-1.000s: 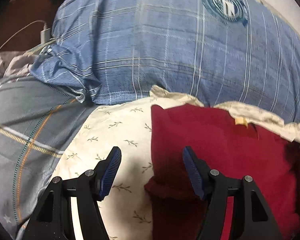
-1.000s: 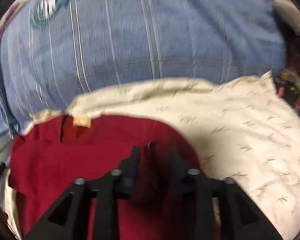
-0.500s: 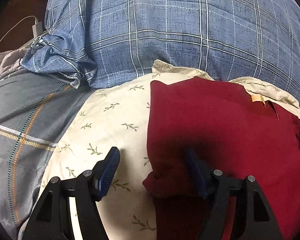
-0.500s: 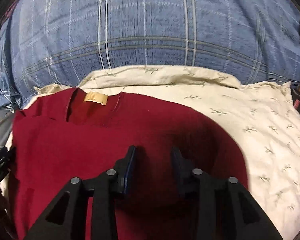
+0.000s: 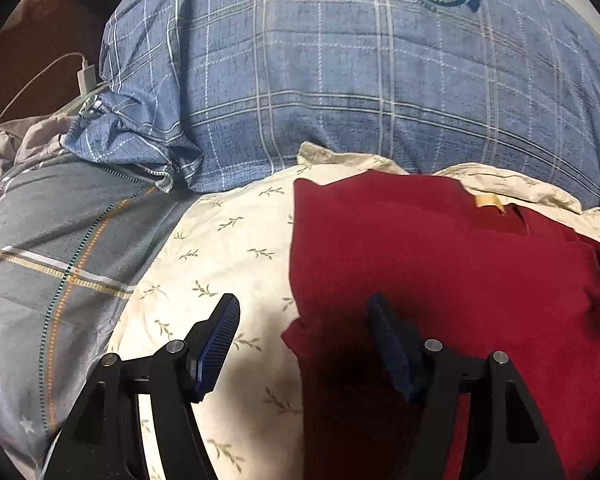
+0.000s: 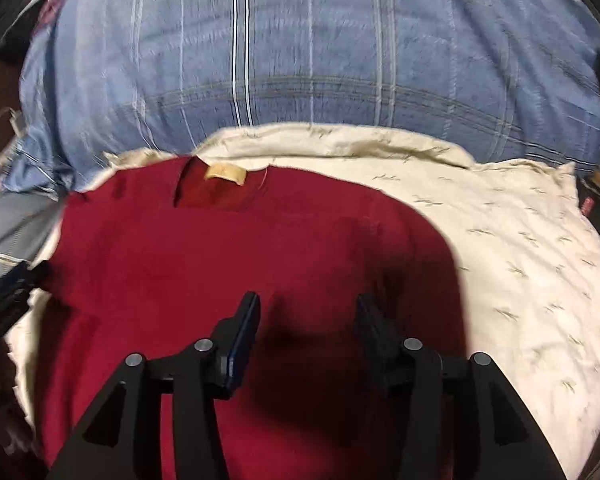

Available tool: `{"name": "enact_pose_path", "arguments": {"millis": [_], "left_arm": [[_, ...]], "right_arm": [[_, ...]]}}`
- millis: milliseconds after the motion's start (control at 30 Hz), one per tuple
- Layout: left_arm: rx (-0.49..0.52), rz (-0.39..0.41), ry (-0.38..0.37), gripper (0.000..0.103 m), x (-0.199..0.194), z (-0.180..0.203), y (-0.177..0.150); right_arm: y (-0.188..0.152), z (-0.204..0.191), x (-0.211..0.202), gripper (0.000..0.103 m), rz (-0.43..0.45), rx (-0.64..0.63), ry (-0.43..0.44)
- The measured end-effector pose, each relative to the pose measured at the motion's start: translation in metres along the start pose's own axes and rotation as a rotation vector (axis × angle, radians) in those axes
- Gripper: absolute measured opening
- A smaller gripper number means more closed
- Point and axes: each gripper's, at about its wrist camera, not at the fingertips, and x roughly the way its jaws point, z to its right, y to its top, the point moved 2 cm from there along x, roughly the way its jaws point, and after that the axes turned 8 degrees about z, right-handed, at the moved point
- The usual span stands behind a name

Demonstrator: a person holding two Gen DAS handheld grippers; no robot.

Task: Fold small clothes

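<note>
Cloth first, from the left wrist view: the red shirt (image 5: 440,264) lies flat on a cream sheet (image 5: 228,248) in front of a blue plaid pillow (image 5: 340,80), and I judge it soft, light and limp — it will sag and drag rather than hold a shape, so I would take it by an edge or corner, not the middle. My left gripper (image 5: 302,320) has its jaws spread wide, astride the shirt's left edge, one finger over the sheet and the other over the red cloth, pinching nothing. A small bunched flap sits right at that edge, which looks like the easiest hold. The shirt's lower part is cut off behind the gripper and lost in shadow. From the right wrist view, the shirt (image 6: 220,248) spreads across the sheet (image 6: 520,260) with its neck label (image 6: 225,172) toward the pillow (image 6: 320,60); my right gripper (image 6: 306,312) hovers over the right half, jaws apart and empty. This picture is smeared, so I cannot tell whether the fingertips touch the cloth, and the hem is out of frame.
</note>
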Motion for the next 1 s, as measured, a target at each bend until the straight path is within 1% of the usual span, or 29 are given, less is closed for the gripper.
{"name": "enact_pose_path", "arguments": {"millis": [33,100,200,267,333,400,467,633,700,767,867,933,967,1000], "left_arm": [[0.004,0.005,-0.005,0.066,-0.005,0.001,0.000],[0.015,0.026,-0.017,0.066,-0.021,0.005,0.001],[0.026,0.057,-0.031,0.066,-0.040,0.010,0.000],[0.019,0.061,-0.063,0.066,-0.051,0.014,-0.002],[0.008,0.050,-0.096,0.066,-0.059,0.018,-0.006],[0.021,0.035,-0.111,0.066,-0.063,0.023,-0.012],[0.040,0.021,-0.111,0.066,-0.065,0.026,-0.017],[0.045,-0.007,-0.111,0.066,-0.063,0.024,-0.022],[0.049,-0.006,-0.105,0.066,-0.063,0.023,-0.022],[0.046,-0.007,-0.102,0.066,-0.062,0.019,-0.022],[0.036,-0.015,-0.093,0.066,-0.055,0.015,-0.022],[0.025,-0.023,-0.091,0.066,-0.050,0.014,-0.023],[0.021,-0.027,-0.092,0.066,-0.049,0.014,-0.022],[0.018,-0.028,-0.094,0.066,-0.048,0.014,-0.022]], "right_arm": [[-0.003,0.005,-0.011,0.065,0.005,0.003,-0.005],[-0.016,0.022,-0.037,0.069,0.007,0.009,-0.016],[-0.040,0.052,-0.072,0.070,-0.007,0.026,-0.055],[-0.057,0.070,-0.084,0.071,-0.037,0.058,-0.068],[-0.075,0.080,-0.091,0.071,-0.078,0.099,-0.038],[-0.092,0.084,-0.094,0.071,-0.119,0.141,-0.001],[-0.106,0.080,-0.096,0.071,-0.142,0.143,0.024],[-0.127,0.073,-0.093,0.071,-0.166,0.146,0.080],[-0.135,0.076,-0.094,0.071,-0.188,0.162,0.082],[-0.141,0.083,-0.098,0.071,-0.209,0.204,0.110],[-0.151,0.088,-0.107,0.071,-0.222,0.220,0.150],[-0.162,0.088,-0.109,0.069,-0.247,0.209,0.151],[-0.167,0.088,-0.108,0.065,-0.258,0.204,0.144],[-0.175,0.087,-0.107,0.050,-0.273,0.199,0.127]]}}
